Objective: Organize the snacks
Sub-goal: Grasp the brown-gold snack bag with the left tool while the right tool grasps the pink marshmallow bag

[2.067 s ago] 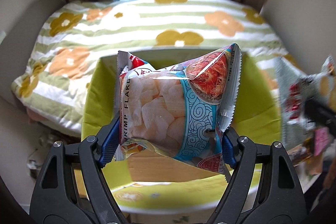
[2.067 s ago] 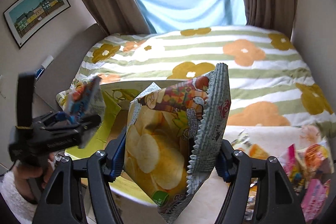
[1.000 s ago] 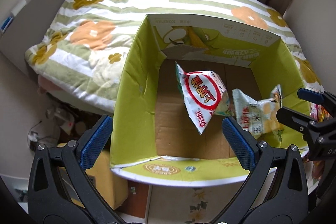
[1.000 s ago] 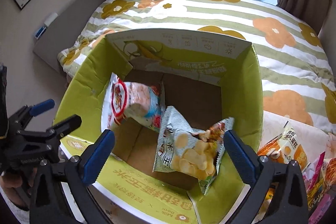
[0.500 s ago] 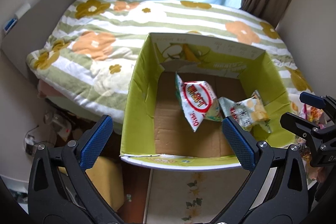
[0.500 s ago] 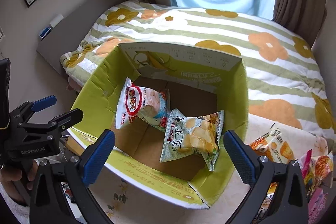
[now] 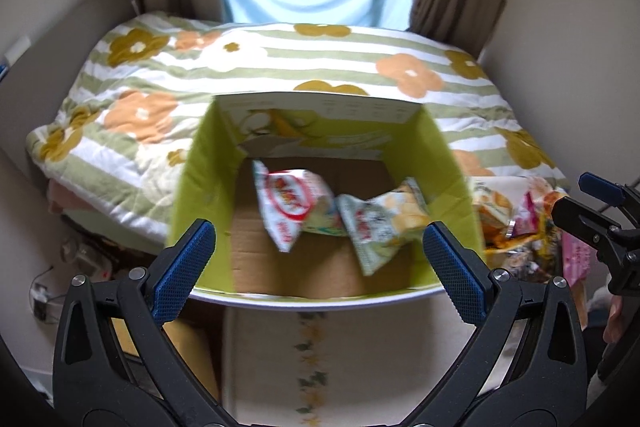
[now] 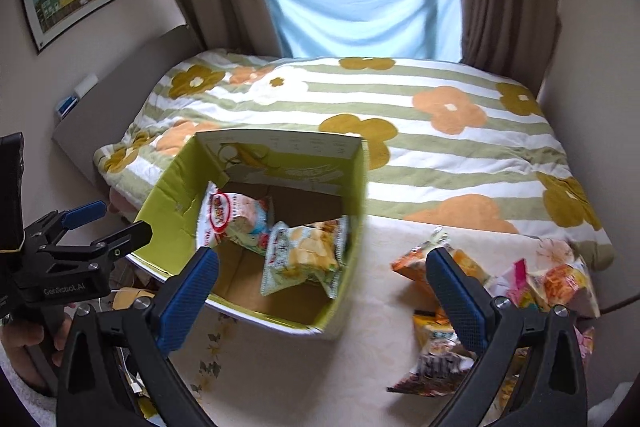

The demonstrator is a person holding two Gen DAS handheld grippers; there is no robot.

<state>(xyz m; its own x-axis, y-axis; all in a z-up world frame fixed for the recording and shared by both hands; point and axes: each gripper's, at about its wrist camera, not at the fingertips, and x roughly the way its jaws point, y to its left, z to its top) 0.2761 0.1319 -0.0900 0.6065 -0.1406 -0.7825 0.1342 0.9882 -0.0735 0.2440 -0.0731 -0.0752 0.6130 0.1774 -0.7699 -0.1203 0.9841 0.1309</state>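
A green cardboard box (image 7: 200, 179) (image 8: 168, 187) stands open on the table. Inside lie a shrimp-flake bag (image 7: 292, 207) (image 8: 236, 219) and a potato-chip bag (image 7: 384, 223) (image 8: 308, 255), side by side. My left gripper (image 7: 318, 261) (image 8: 96, 223) is open and empty, held back from the box's near rim. My right gripper (image 8: 320, 291) (image 7: 592, 203) is also open and empty, above the table at the box's right corner. A pile of loose snack packets (image 8: 500, 295) (image 7: 516, 219) lies on the table right of the box.
A bed with a flowered, striped quilt (image 7: 304, 63) (image 8: 400, 107) runs behind the table. The cream tablecloth (image 8: 280, 359) shows between box and me. Clutter and a brown carton (image 7: 192, 347) sit on the floor at the left. A hand (image 8: 20, 339) grips the left tool.
Both grippers opened and dropped their bags into the box, then pulled back and up. The box now looks smaller and farther, and the right view has swung toward the snack pile.
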